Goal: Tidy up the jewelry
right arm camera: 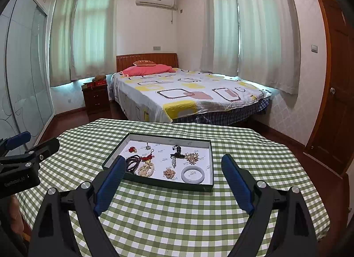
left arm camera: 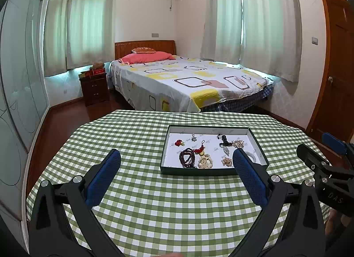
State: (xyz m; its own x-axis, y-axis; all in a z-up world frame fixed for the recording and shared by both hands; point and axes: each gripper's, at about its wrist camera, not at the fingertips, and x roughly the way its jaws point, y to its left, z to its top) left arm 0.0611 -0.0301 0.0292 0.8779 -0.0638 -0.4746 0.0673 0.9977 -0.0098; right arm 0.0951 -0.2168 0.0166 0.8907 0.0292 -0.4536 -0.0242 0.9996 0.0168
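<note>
Just ahead of both wide-open, empty hand-held grippers, L (left arm camera: pixel 176 159) & R (right arm camera: pixel 172 165): jewelry tray (right arm camera: pixel 154 182).

right gripper (right arm camera: pixel 172 168) fingers apart, empty | tray (right arm camera: pixel 211 166) of jewelry ahead

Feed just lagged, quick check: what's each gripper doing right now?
Left gripper: jaws wide open, holding nothing, short of the jewelry tray.
Right gripper: jaws wide open, holding nothing.
</note>
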